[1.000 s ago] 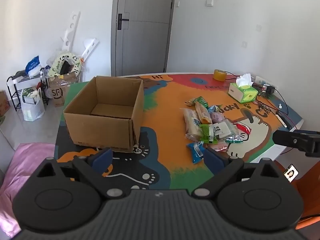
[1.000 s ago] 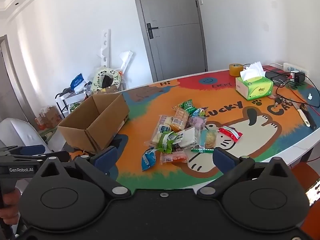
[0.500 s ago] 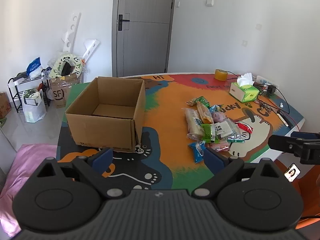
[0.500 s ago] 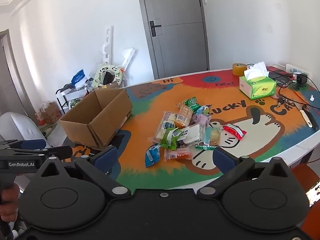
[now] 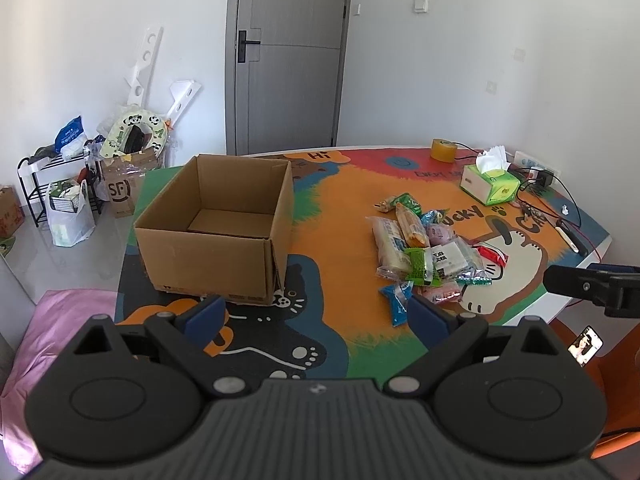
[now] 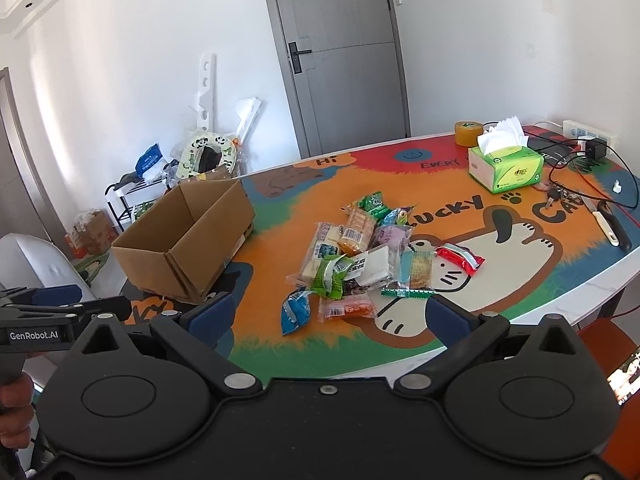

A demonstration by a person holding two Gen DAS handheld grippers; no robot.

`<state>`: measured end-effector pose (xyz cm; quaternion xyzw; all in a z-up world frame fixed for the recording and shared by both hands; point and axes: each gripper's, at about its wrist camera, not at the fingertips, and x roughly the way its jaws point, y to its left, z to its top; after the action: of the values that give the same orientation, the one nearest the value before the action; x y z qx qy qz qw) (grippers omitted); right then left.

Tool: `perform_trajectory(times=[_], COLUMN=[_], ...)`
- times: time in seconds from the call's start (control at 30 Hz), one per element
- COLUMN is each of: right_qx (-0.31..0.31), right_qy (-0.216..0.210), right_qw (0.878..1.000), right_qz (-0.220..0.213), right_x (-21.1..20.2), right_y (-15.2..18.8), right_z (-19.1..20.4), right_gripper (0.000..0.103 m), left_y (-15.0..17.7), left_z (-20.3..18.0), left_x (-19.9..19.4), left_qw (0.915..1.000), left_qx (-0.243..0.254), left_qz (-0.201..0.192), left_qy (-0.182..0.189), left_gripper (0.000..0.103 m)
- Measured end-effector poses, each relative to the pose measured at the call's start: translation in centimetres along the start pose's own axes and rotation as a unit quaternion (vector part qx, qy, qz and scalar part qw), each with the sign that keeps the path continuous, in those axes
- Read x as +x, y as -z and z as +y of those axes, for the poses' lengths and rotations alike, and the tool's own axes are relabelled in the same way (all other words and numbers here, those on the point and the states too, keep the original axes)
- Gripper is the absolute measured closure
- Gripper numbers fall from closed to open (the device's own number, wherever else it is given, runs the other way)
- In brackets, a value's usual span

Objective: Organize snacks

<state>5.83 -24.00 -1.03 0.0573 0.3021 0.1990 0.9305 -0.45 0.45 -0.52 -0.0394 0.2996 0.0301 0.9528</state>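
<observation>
On the left of the tabletop (image 5: pixel 344 240) the cardboard box (image 5: pixel 216 232) sits open and empty. The left hand-held gripper (image 5: pixel 312 312) hangs near it, jaws wide, holding nothing. Right of it lies the snack pile (image 6: pixel 360 256), overlapping and slippery; a pinch could drag neighbours off. The right hand-held gripper (image 6: pixel 326 312), also wide, has barely drifted since earlier.

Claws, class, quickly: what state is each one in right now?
Left claw: open, holding nothing.
Right claw: open, holding nothing.
</observation>
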Motion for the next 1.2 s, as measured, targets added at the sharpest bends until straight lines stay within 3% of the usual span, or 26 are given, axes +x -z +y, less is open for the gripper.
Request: perform_trajectory(times=[1.2], right_qx=[-0.007], right_qy=[-0.005], right_qw=[1.0], right_qz=[0.0], right_x=[-0.05], right_y=[0.13], right_z=[0.35], right_gripper=[0.0], left_y=[0.2], left_z=[0.18], left_x=[0.14], left_qw=[1.0], left_qx=[-0.003], left_qz=[0.001], left_qy=[0.0], left_gripper=[0.006])
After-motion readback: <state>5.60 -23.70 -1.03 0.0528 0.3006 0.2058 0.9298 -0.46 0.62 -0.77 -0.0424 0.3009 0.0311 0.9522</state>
